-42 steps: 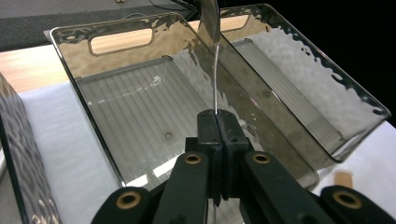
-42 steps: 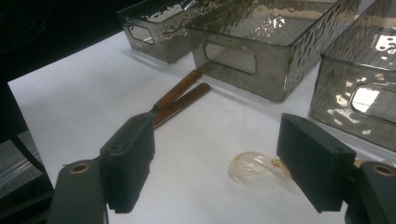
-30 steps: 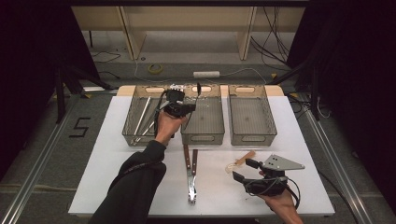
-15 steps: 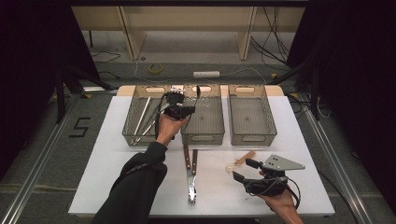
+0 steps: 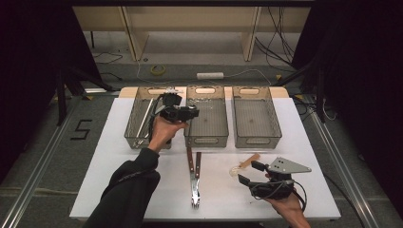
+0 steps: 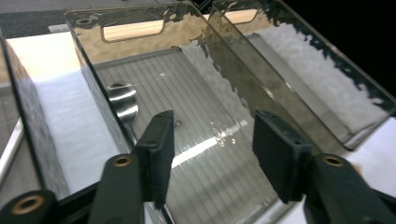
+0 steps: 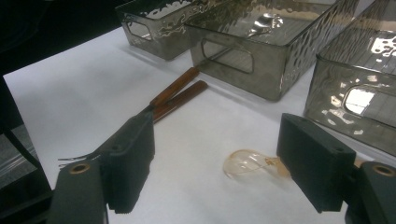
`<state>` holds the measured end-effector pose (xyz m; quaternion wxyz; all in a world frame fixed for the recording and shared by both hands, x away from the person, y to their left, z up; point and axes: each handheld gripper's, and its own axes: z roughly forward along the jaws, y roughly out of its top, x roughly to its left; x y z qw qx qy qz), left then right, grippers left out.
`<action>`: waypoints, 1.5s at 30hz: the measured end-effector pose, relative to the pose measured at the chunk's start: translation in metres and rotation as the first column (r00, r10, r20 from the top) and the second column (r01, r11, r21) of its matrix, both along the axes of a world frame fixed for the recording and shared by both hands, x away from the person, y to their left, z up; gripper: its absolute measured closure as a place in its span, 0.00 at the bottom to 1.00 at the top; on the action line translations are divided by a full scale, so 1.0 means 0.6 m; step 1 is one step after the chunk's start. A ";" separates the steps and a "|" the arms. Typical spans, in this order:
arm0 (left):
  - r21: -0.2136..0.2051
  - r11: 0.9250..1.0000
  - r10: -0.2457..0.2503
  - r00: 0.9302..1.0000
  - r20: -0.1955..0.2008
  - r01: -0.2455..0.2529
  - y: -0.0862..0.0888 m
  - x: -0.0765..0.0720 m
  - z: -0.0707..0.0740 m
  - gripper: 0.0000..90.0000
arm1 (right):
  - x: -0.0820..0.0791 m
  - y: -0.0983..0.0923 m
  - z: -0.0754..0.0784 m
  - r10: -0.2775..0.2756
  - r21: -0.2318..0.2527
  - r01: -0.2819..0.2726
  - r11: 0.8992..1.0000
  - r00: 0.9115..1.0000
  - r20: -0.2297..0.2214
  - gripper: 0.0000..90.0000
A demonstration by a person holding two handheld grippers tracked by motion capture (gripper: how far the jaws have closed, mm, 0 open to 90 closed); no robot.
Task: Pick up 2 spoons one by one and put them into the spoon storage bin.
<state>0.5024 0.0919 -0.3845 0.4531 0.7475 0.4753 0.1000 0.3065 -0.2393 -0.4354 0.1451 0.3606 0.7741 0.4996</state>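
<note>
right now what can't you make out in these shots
- Spoon in the middle bin: handle hidden behind the left hand-held gripper in the left gripper view.
- Clear spoon: handle hidden behind the right hand-held gripper in the right gripper view.
- Left bin: utensils too small to identify in the high view.

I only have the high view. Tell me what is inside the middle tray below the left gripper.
Observer: A metal spoon lies in the middle tray, its bowl close to one side wall.
Operator: Report the left gripper's jaws.
Observer: The left gripper has just been opening its jaws; nothing is between them.
Operator: Now the right gripper.
Observer: The right gripper is open; a clear amber-tinted spoon bowl lies on the table ahead, between its jaws, untouched.
</note>
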 end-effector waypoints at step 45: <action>-0.079 0.996 -0.029 0.976 0.216 0.047 0.182 -0.285 -0.044 0.23 | 0.105 0.029 0.038 0.314 -0.601 -0.305 0.739 0.945 -0.093 0.34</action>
